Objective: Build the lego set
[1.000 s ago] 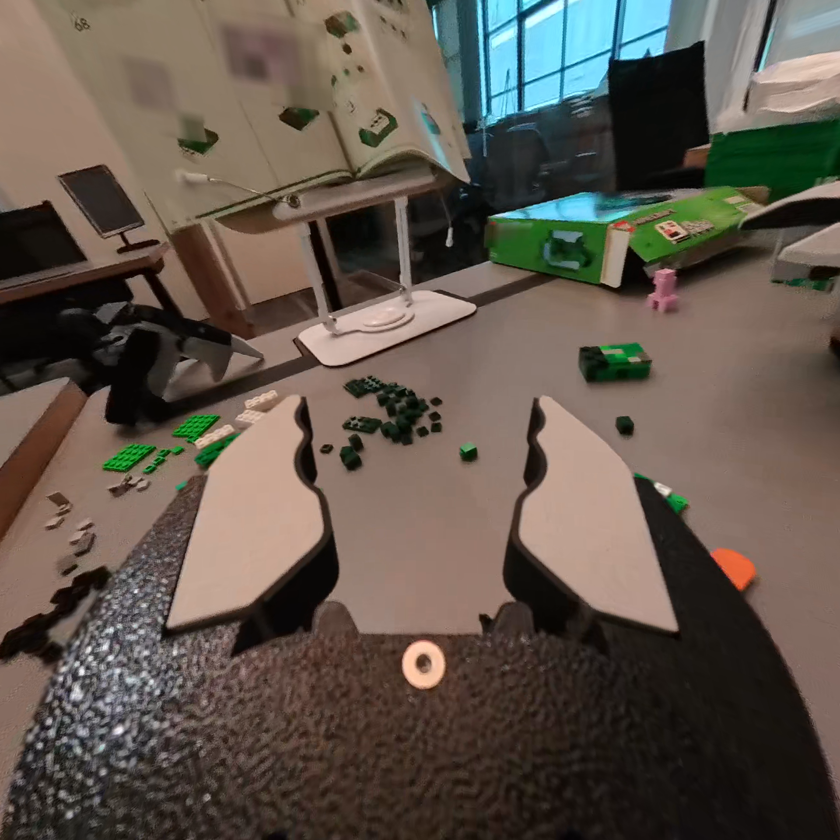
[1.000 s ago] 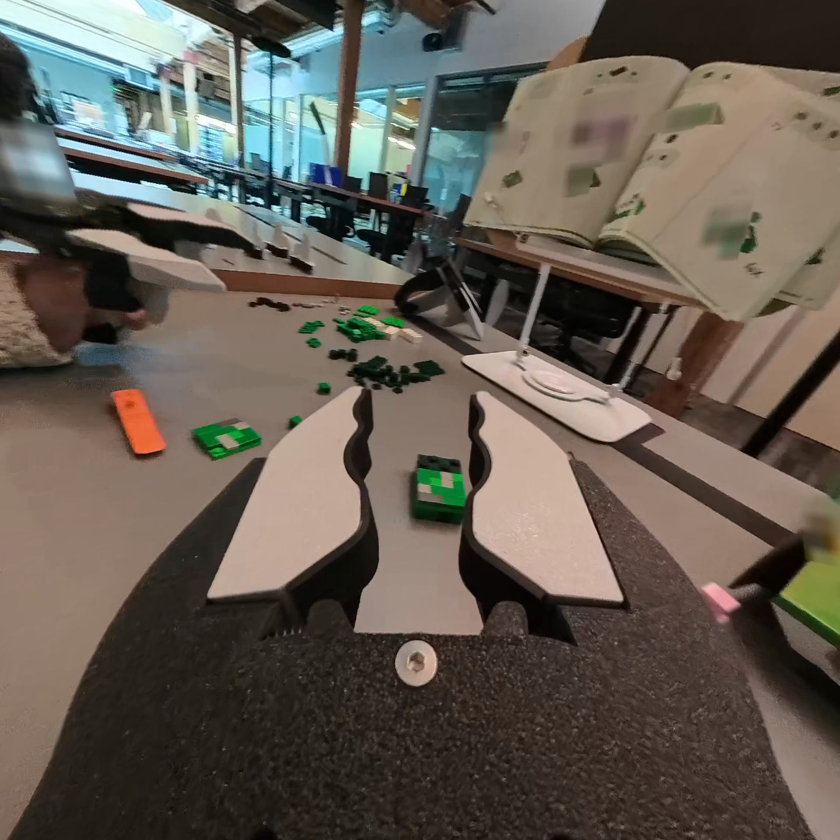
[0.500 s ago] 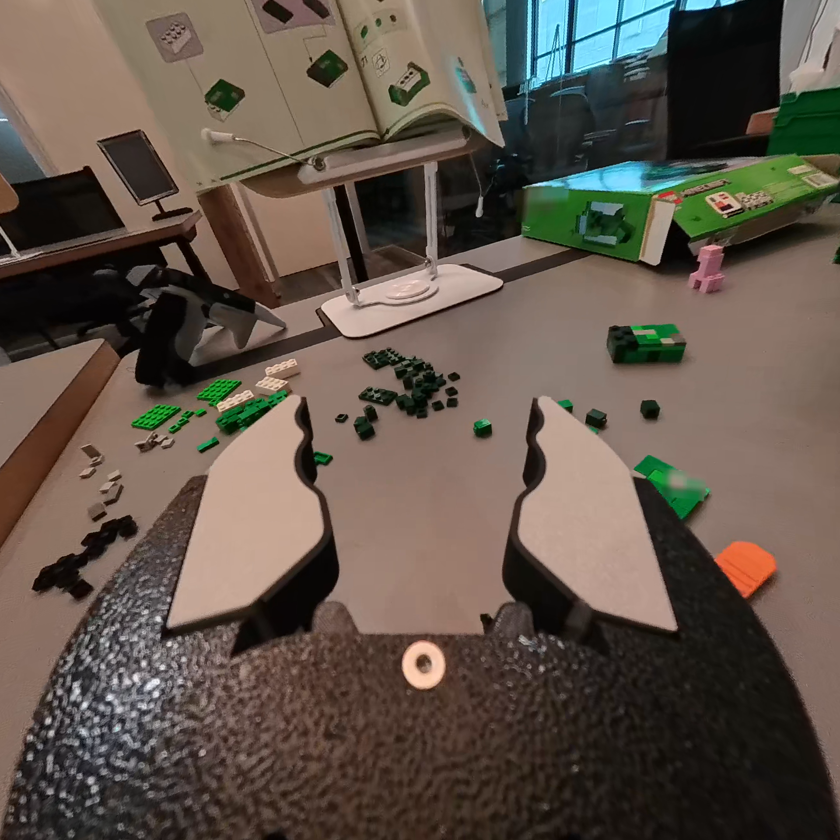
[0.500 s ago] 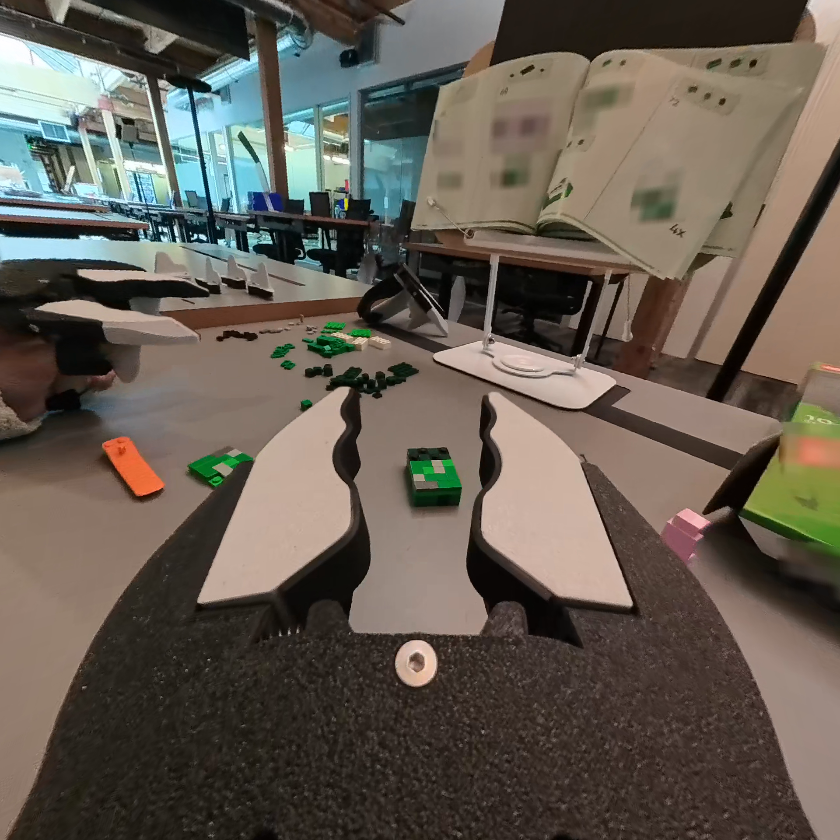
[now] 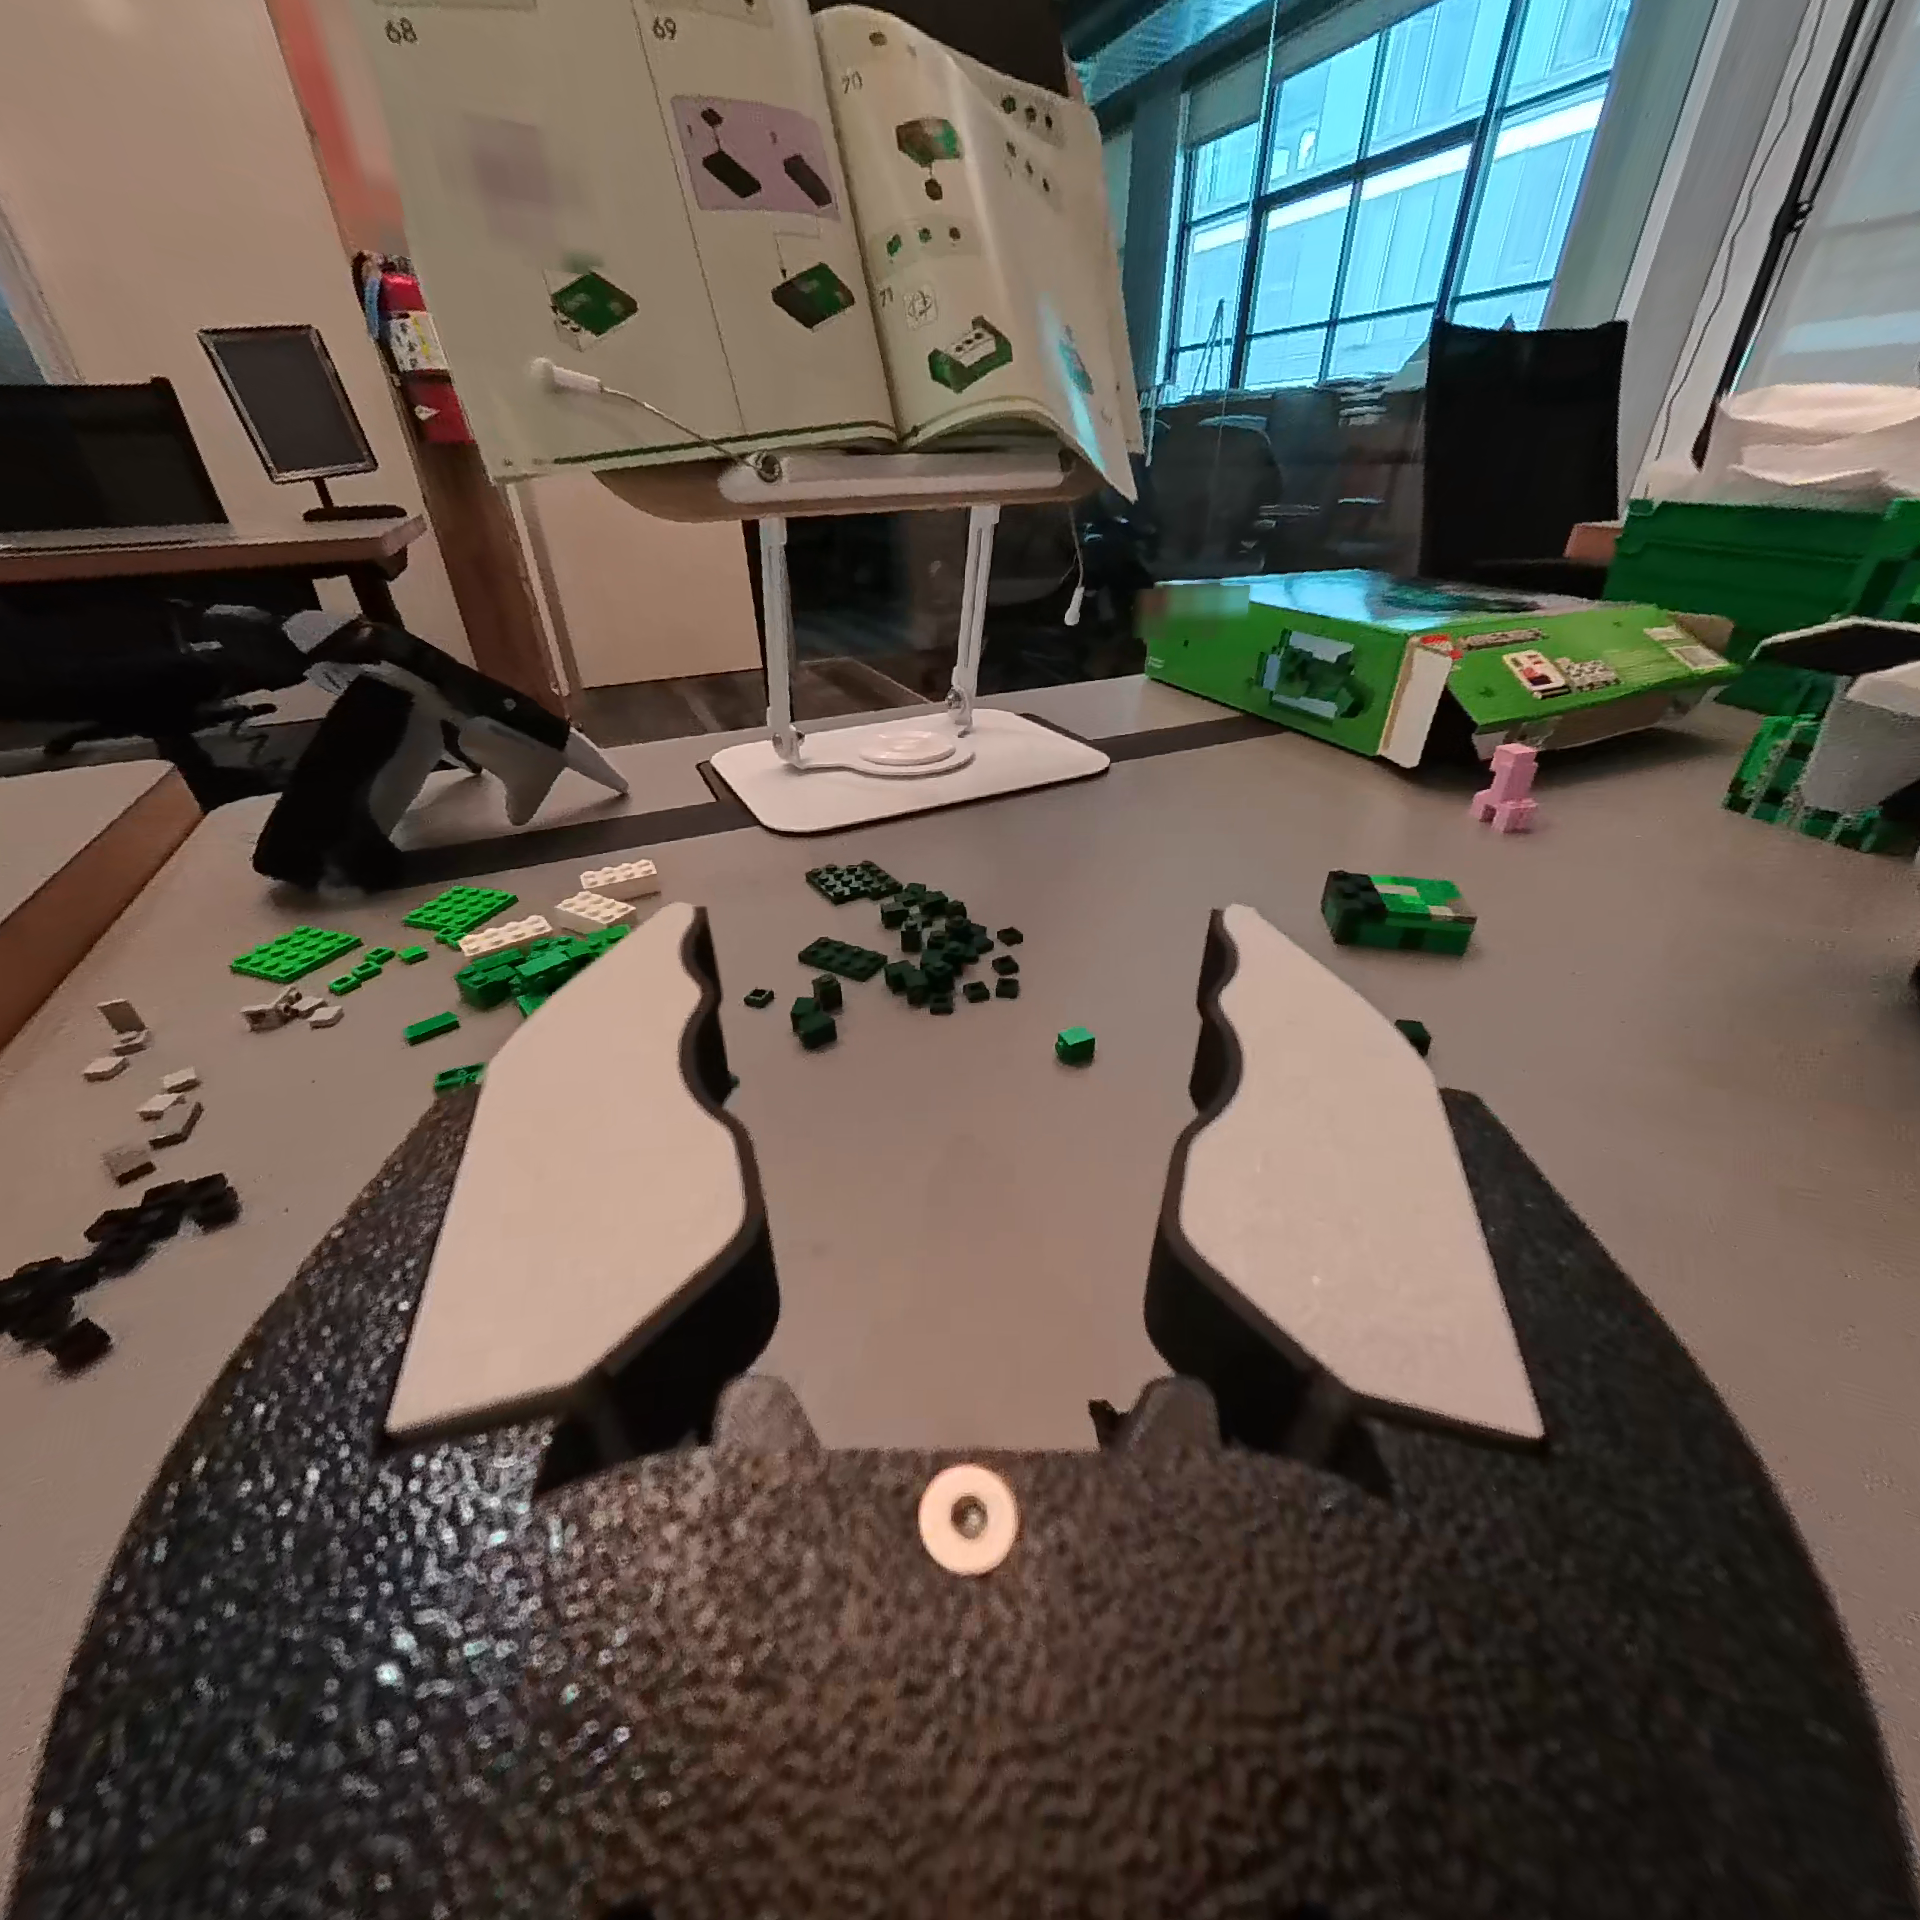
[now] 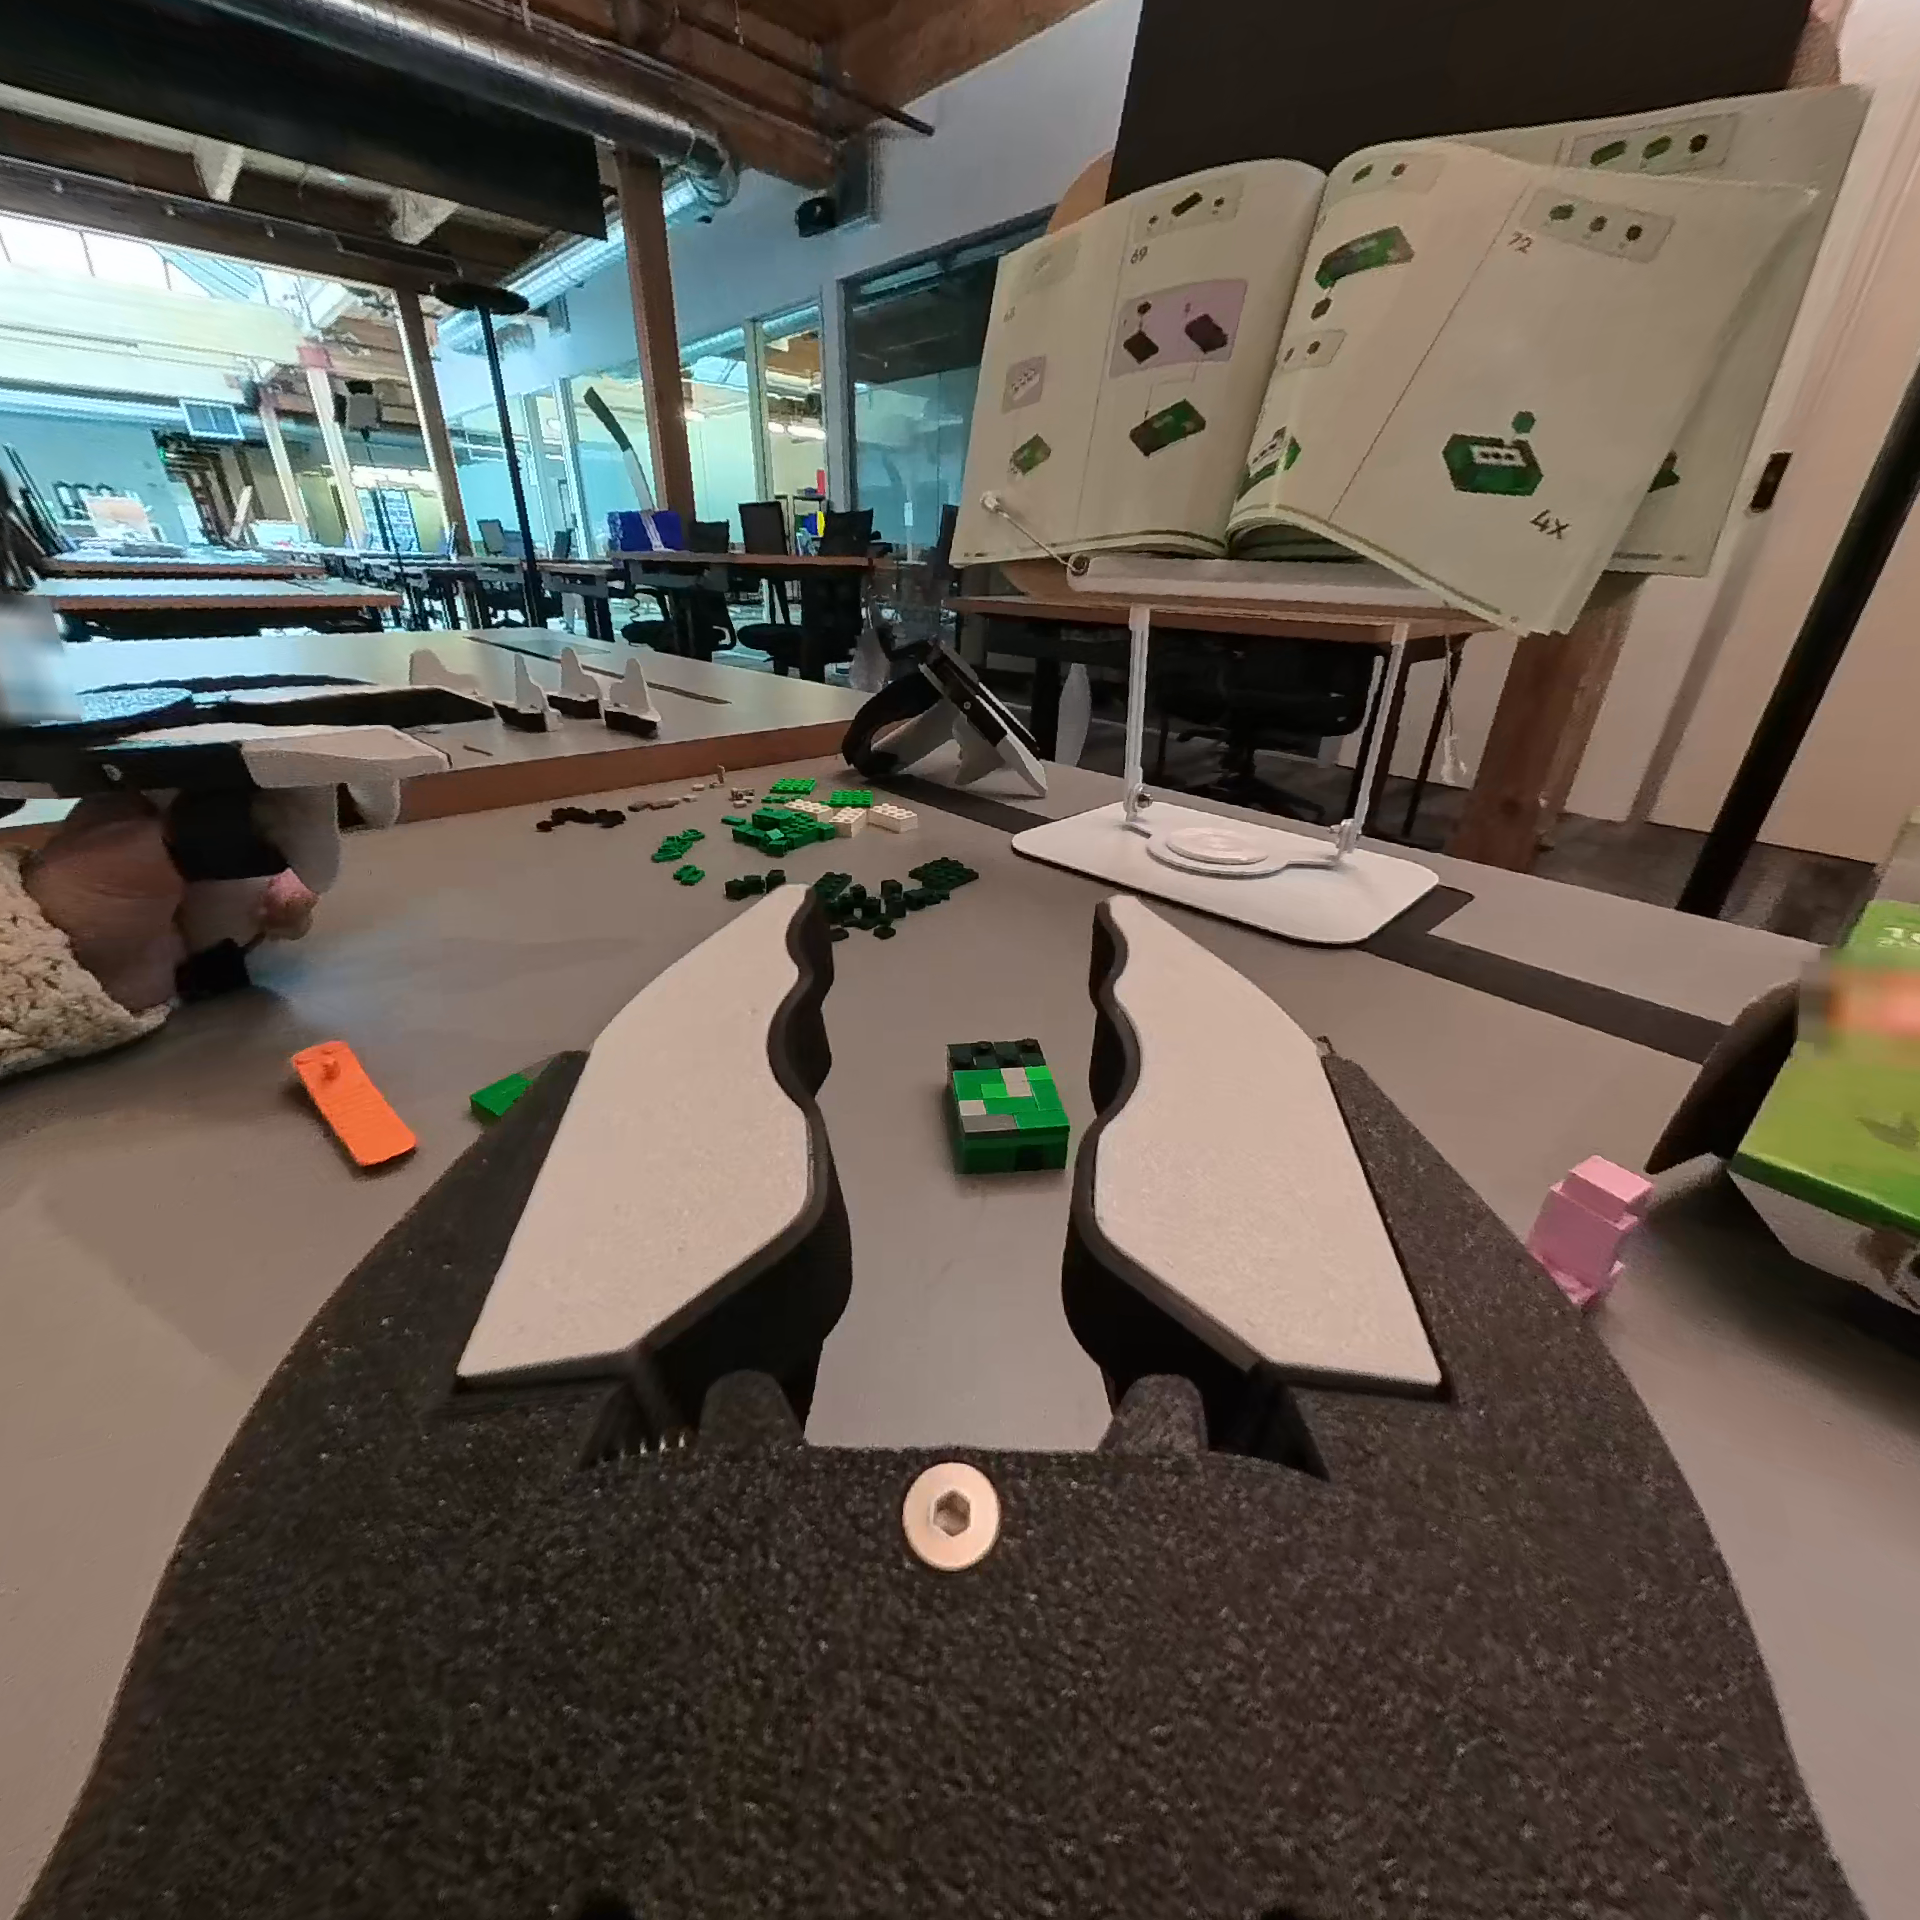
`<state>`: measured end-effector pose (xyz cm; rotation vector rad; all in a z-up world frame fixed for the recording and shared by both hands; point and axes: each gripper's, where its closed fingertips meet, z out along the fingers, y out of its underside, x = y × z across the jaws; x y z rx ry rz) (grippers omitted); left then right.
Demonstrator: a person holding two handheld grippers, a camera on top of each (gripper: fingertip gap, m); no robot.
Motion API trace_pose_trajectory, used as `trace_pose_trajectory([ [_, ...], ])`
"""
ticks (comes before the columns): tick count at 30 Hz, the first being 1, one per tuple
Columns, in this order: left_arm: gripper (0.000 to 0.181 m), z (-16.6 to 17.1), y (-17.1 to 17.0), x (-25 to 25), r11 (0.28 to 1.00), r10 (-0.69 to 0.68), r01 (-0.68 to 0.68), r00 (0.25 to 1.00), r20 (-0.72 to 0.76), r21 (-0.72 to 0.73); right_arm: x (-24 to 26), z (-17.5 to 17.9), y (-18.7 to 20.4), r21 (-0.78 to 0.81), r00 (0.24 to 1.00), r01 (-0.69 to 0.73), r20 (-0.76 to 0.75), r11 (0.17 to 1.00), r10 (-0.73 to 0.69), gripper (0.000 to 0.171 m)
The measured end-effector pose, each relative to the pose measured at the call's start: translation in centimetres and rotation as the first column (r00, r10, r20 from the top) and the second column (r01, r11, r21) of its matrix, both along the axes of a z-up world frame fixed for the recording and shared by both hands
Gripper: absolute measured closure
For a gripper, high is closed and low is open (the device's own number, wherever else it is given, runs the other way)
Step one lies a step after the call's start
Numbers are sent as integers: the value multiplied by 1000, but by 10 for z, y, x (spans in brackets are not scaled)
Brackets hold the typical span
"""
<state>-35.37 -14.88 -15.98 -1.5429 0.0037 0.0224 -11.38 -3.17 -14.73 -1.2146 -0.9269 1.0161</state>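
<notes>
Small blocky assembly of bright green, dark green and grey plastic bricks point(image 6: 1006, 1107) resting flat on the grey matte table point(image 6: 312, 1299), just ahead of the right gripper point(image 6: 961, 914) and in line with the gap between its tips; same assembly at far right in the left wrist view point(image 5: 1397, 912). Right fingers moderately parted, holding nothing, neither touching the assembly. Left gripper point(image 5: 956, 925) spread wide and empty, aimed at the scattered pile of dark green small plates and studs point(image 5: 914, 951), with one loose bright green single stud point(image 5: 1074, 1044) near its right tip. Probably light, rigid and hard, smooth-sided and a little slippery; likely to shed top plates if pinched across a seam or twisted. Best taken across the two long flat sides, low on the body, squarely and gently. Loose studs tiny, prone to skate on the table when nudged. Open cream-paged instruction booklet on a white wire stand point(image 6: 1392, 343) showing step diagrams and page numbers; green cardboard set box point(image 5: 1444, 665) lying open-ended, printed with branding and pictures, wording left unquoted. Orange flat plastic brick separator point(image 6: 351, 1103) well apart at left.
</notes>
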Motion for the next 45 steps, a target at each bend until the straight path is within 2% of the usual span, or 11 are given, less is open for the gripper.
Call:
trace_pose_trajectory([
  [14, 105, -4, 4, 13, 998, -48, 46, 996, -75, -34, -2, -2, -2, 7, 1000, -15, 15, 1000, 15, 128],
  [21, 107, -5, 5, 15, 997, -64, 61, 996, -66, -44, -1, -1, -3, 3, 1000, -27, 12, 1000, 27, 128],
  [30, 108, -13, 10, 25, 991, -90, 74, 985, -146, -108, -3, -3, -6, 15, 999, -41, 26, 999, 40, 129],
  [45, 108, -12, 10, 24, 992, -90, 77, 988, -125, -105, -8, -7, -11, 67, 996, -47, 77, 997, 42, 129],
])
